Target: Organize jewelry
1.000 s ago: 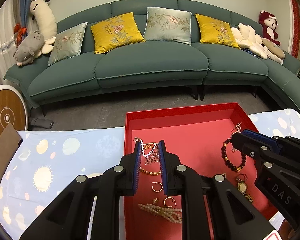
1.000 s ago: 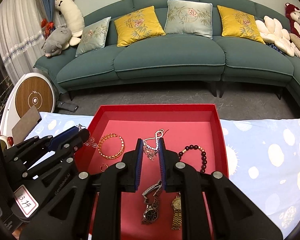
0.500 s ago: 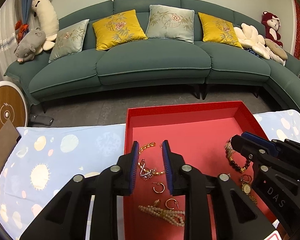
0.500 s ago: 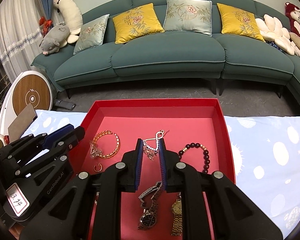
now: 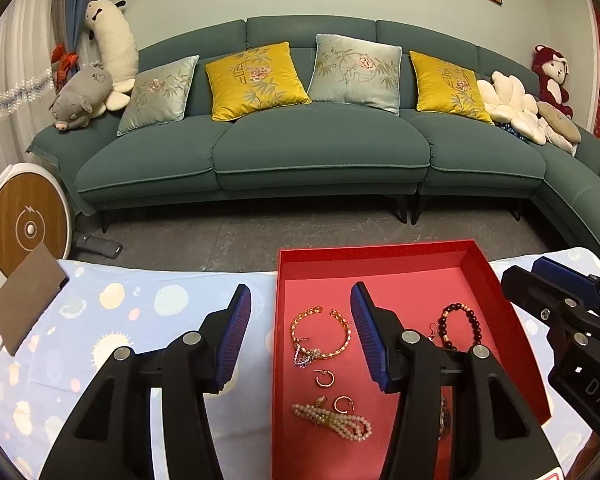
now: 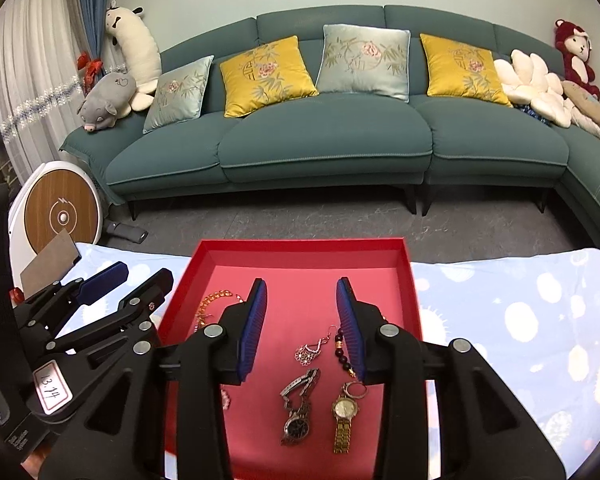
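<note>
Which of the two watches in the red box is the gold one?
The right-hand watch, with the pale dial; the watch left of it is dark silver with a dark dial.

A teal sofa [image 5: 300, 152] fills the twelve o'clock side, carrying two yellow cushions [image 5: 256, 78] and pale blue cushions [image 5: 354, 72]. At ten o'clock a grey pig toy [image 5: 82, 98] lies against a white cow toy [image 5: 110, 40]. A red bear toy [image 5: 552, 80] sits at two o'clock. At nine o'clock stands a round wooden-faced device [image 5: 28, 226], perhaps a heater. A blue patterned cloth [image 5: 112, 320] covers the table.
</note>
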`<state>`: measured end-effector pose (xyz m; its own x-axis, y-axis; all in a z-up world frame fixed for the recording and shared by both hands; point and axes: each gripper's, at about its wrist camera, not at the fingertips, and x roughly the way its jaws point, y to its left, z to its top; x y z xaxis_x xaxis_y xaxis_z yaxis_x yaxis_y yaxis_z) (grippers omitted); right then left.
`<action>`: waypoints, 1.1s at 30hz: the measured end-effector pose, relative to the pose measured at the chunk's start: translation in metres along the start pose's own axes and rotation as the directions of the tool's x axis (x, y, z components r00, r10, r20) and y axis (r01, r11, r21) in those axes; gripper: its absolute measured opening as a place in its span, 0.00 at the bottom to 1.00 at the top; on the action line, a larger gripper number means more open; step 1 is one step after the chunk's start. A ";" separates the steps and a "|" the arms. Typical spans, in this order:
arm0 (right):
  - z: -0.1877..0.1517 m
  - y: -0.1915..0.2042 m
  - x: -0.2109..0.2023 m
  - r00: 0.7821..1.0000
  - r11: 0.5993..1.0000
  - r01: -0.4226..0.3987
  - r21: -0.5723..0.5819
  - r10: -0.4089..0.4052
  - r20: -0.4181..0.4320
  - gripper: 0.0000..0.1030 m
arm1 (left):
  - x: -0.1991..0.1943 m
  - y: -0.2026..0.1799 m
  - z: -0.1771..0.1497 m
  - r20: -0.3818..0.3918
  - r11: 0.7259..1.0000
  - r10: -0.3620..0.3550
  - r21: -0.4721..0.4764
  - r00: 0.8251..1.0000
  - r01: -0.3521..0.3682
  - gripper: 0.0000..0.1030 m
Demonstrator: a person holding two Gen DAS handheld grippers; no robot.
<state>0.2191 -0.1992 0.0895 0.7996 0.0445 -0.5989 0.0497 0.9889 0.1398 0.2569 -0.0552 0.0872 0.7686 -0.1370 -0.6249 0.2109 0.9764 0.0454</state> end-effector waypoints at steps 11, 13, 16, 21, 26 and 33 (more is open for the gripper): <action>-0.022 0.009 -0.080 0.999 0.999 0.041 0.005 -0.041 0.033 0.45 | -0.089 -0.017 -0.007 0.051 1.000 -0.015 0.020 0.999 0.014 0.49; -0.031 0.010 -0.093 0.999 0.999 0.037 0.003 -0.037 0.036 0.45 | -0.100 -0.019 -0.014 0.045 0.999 -0.023 0.027 0.999 0.022 0.50; -0.042 0.006 -0.109 0.999 0.999 0.038 0.005 -0.038 0.039 0.45 | -0.113 -0.019 -0.026 0.044 0.999 -0.012 0.042 0.999 0.010 0.52; -0.058 -0.004 -0.131 0.997 0.998 0.065 0.016 -0.065 0.044 0.51 | -0.121 -0.020 -0.049 0.012 0.999 0.004 0.047 1.000 -0.004 0.54; -0.077 -0.014 -0.139 0.998 0.996 0.068 0.055 -0.069 0.009 0.52 | -0.127 -0.021 -0.067 -0.013 0.998 0.014 0.061 1.000 -0.013 0.56; -0.109 -0.013 -0.140 0.992 0.992 0.125 0.015 -0.125 -0.026 0.59 | -0.132 -0.019 -0.097 -0.039 0.998 0.024 0.056 0.999 -0.022 0.66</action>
<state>0.0415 -0.2029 0.0858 0.7715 -0.0756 -0.6317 0.1585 0.9845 0.0757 0.0932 -0.0394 0.0934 0.7491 -0.1066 -0.6539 0.2275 0.9683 0.1028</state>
